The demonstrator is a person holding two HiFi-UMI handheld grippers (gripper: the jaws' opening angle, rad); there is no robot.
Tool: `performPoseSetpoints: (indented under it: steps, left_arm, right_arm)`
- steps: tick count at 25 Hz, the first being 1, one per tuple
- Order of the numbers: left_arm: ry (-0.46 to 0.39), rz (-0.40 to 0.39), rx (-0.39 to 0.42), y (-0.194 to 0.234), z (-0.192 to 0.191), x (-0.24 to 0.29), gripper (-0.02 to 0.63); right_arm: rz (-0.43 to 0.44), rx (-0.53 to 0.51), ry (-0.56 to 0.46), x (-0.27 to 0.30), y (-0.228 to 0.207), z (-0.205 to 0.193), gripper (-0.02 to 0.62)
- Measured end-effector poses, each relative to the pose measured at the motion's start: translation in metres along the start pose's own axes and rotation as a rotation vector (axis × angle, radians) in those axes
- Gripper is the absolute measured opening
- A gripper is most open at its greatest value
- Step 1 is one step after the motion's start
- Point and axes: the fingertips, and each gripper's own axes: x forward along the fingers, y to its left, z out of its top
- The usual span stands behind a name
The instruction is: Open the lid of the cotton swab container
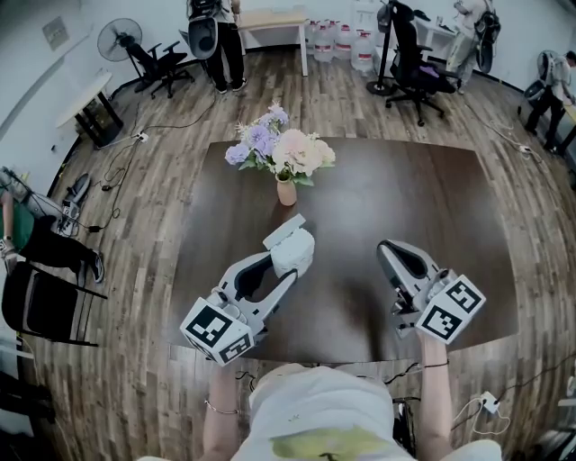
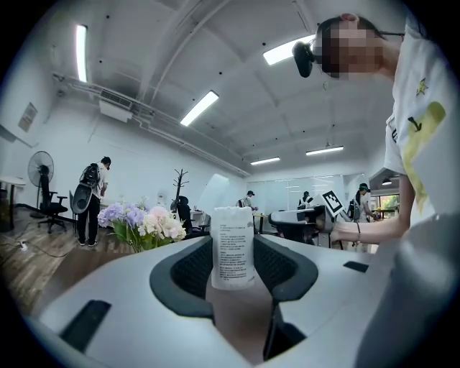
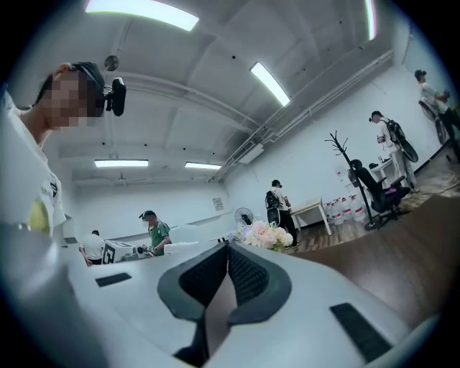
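The cotton swab container is a small white cylinder with a printed label. It stands upright between the pads of my left gripper, which is shut on its sides and holds it over the dark table. In the head view a flat white lid flap sticks out at an angle from its far end. My right gripper hovers over the table a hand's width to the right of the container. Its jaws are pressed together with nothing between them.
A small vase of pink and purple flowers stands on the table just beyond the container. Past the table's far edge are an office chair, a white desk, a fan and a standing person.
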Motion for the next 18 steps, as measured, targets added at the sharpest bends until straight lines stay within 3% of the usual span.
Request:
performPoseSetpoints:
  steps: [18]
  left_arm:
    - [-0.028, 0.009, -0.036, 0.0012, -0.0006, 0.0021, 0.189]
  right_arm:
    - [-0.043, -0.053, -0.024, -0.0029, -0.0102, -0.0027, 0.020]
